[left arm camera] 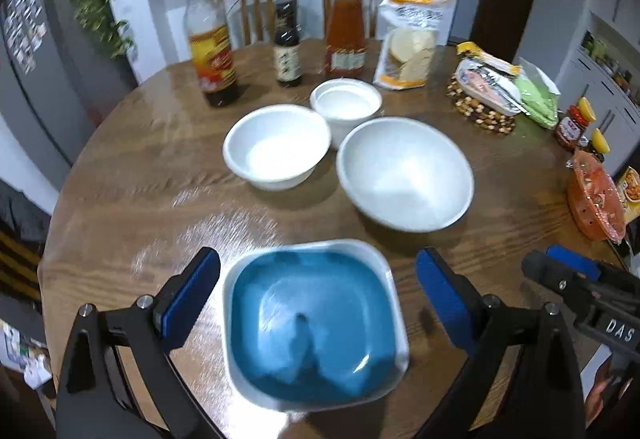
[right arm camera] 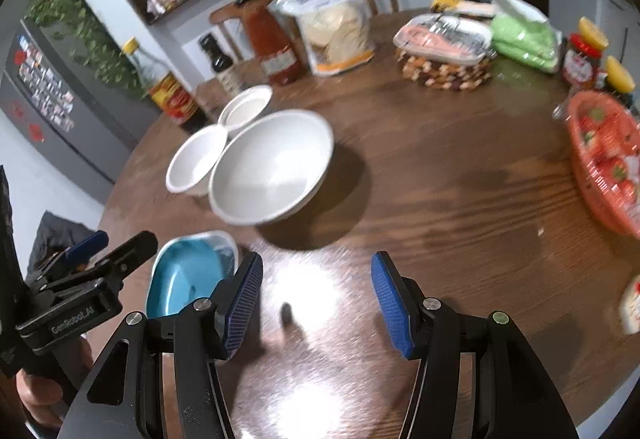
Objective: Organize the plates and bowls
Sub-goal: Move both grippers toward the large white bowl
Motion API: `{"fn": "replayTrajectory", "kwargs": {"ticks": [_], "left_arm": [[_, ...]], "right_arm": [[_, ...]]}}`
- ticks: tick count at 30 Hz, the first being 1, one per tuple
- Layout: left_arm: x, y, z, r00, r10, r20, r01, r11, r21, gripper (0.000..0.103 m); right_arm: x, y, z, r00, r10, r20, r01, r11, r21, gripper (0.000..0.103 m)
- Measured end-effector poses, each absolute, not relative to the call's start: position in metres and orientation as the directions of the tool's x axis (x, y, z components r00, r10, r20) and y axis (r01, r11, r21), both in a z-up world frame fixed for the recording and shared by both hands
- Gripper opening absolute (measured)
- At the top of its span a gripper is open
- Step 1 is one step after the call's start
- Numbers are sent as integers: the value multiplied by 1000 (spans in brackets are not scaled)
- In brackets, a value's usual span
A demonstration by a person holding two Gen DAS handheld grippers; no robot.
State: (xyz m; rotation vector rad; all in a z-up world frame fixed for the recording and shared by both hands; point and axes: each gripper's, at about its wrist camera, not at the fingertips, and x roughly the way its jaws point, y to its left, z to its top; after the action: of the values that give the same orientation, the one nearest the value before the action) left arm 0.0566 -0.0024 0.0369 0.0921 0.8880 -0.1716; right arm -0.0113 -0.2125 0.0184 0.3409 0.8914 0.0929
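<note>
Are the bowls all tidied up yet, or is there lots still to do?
Nothing looks stacked yet. Three white bowls sit separately on the table: a big bowl, a middle bowl and a small bowl behind them. The blue dish lies flat between the left gripper's open fingers, not gripped. The right gripper is open and empty. All the stacking is left.
</note>
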Motion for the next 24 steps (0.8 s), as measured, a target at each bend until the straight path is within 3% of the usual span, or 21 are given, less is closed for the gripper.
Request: {"fn": "replayTrajectory", "kwargs": {"ticks": [16, 24], "left_arm": [[103, -46, 76, 667, -120, -736, 235, 971, 55, 99], [124, -53, 70, 654, -107, -749, 219, 974, 53, 99]], "right_arm": [[37, -235, 61, 690, 186, -700, 49, 952, 301, 57], [67, -231, 64, 674, 200, -711, 17, 958, 285, 57]]}}
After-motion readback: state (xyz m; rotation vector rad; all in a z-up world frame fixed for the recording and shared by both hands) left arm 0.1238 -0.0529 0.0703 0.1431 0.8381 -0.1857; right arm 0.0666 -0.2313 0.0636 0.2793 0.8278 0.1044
